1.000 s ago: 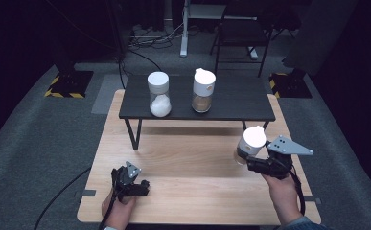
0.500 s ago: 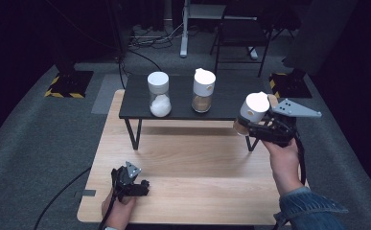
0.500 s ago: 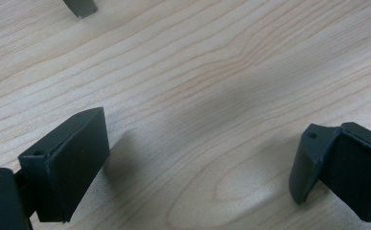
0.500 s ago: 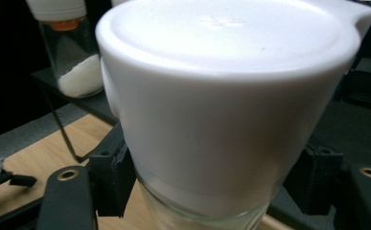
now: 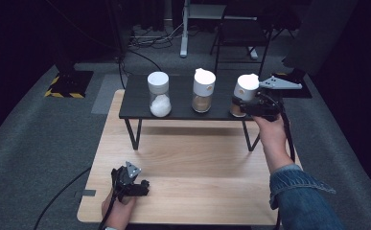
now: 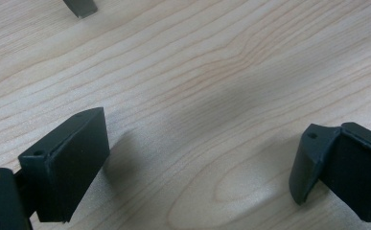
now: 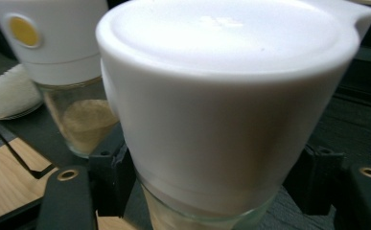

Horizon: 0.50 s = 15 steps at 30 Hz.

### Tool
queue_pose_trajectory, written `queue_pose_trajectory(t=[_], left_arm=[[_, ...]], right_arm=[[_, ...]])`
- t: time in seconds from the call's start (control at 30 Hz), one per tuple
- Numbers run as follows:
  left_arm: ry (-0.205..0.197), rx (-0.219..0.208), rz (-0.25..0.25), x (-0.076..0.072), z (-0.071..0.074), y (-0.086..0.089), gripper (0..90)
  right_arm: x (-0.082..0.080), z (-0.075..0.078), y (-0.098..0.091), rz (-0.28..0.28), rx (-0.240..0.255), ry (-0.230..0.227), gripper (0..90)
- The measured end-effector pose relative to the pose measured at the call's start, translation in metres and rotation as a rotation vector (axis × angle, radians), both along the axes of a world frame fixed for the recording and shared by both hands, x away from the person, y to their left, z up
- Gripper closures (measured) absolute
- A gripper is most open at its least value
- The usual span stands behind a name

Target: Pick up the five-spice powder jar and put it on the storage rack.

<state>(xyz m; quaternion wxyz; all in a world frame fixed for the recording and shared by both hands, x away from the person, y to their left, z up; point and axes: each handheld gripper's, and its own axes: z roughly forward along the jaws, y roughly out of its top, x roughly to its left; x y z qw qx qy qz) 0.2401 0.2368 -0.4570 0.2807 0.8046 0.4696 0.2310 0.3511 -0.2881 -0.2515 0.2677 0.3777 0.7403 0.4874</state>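
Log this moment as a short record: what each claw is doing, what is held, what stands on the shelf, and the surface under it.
right claw: shut on a white-lidded jar, at the right end of the black shelf
held jar contents: brownish powder, low in the glass
left claw: open, nothing between its jaws, low over the wooden table
on shelf: jar of white grains at left, jar of tan powder in the middle
whether held jar touches shelf: cannot tell

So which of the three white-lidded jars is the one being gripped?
The rightmost jar on the black shelf, clamped in the right gripper; the white-filled and middle jars stand free.
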Motion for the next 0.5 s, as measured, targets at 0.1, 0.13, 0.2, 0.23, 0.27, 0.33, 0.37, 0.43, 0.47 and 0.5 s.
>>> queue_pose_trajectory(t=[0.1,0.13,0.2,0.23,0.27,0.33,0.37,0.43,0.47,0.5], left_arm=[[0.001,0.0,0.003,0.0,0.0,0.0,4.3],[0.004,-0.001,0.003,0.0,0.0,0.0,4.3],[0.003,-0.001,0.003,0.0,0.0,0.0,4.2],[0.003,-0.001,0.003,0.0,0.0,0.0,4.3],[0.003,-0.001,0.003,0.0,0.0,0.0,4.2],[0.004,-0.001,0.003,0.0,0.0,0.0,4.2],[0.004,-0.001,0.003,0.0,0.0,0.0,4.2],[0.004,-0.002,0.003,0.0,0.0,0.0,4.2],[0.004,-0.002,0.003,0.0,0.0,0.0,4.2],[0.005,-0.002,0.003,0.0,0.0,0.0,4.1]], right_arm=[[0.007,-0.001,0.004,-0.002,-0.003,0.004,30.4],[0.009,-0.001,0.005,-0.002,-0.003,0.006,30.4],[0.012,-0.001,0.007,0.001,-0.003,0.007,30.4],[0.013,-0.001,0.007,0.002,-0.002,0.006,30.3],[0.013,-0.002,0.007,0.003,-0.002,0.005,30.4],[0.013,-0.002,0.006,0.007,-0.004,0.0,30.2],[0.013,-0.004,0.005,0.012,-0.004,-0.005,30.1],[0.012,-0.005,0.004,0.015,-0.006,-0.009,25.1],[0.012,-0.006,0.003,0.015,-0.006,-0.012,19.5],[0.01,-0.006,0.003,0.01,-0.009,-0.013,16.1]])
